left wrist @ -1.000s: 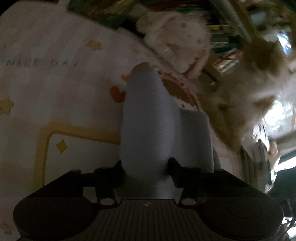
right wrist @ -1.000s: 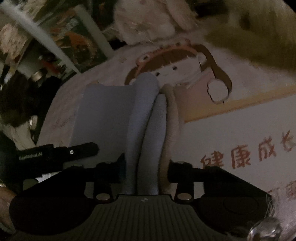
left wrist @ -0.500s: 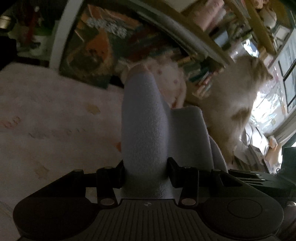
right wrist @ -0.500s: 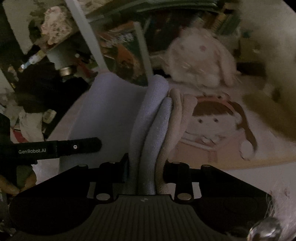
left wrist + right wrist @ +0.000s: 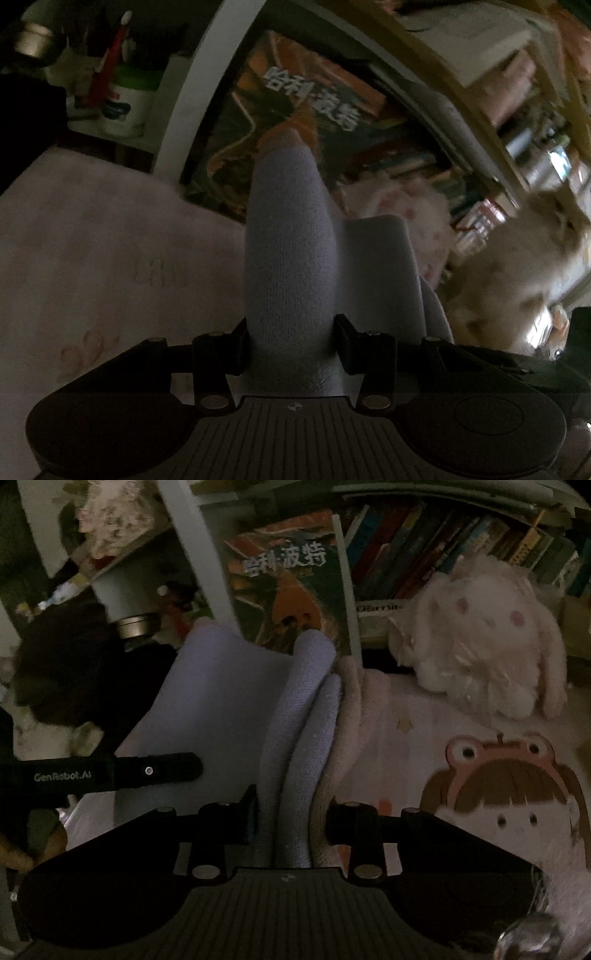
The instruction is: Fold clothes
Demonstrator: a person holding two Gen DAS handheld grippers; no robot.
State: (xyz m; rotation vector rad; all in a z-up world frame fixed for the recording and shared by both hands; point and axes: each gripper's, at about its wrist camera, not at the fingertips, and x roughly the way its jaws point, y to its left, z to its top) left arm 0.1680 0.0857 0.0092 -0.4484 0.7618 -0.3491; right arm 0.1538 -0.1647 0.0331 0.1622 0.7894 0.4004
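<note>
A folded lilac knit garment (image 5: 291,251) is pinched between the jaws of my left gripper (image 5: 291,328), which is shut on it; the fabric stands up past the fingers and spreads to the right. My right gripper (image 5: 291,812) is shut on the same lilac garment (image 5: 295,738), here bunched in thick folds with a pinkish layer on their right side. The cloth stretches leftward as a flat sheet (image 5: 214,709) toward the other gripper's black finger (image 5: 147,771). Both ends are lifted off the pink printed bedspread (image 5: 461,760).
A white plush rabbit (image 5: 487,642) sits at the bed's far edge, before a bookshelf (image 5: 443,546) and a large picture book (image 5: 291,594). A fluffy cream plush (image 5: 517,277) lies to the right. Dark clutter and a tin (image 5: 136,626) stand at the left.
Both grippers rose and swung with the garment still held; the views tilted up from the bedspread's cartoon print to the bookshelf and picture book. The plush rabbit shifted right in the right wrist view.
</note>
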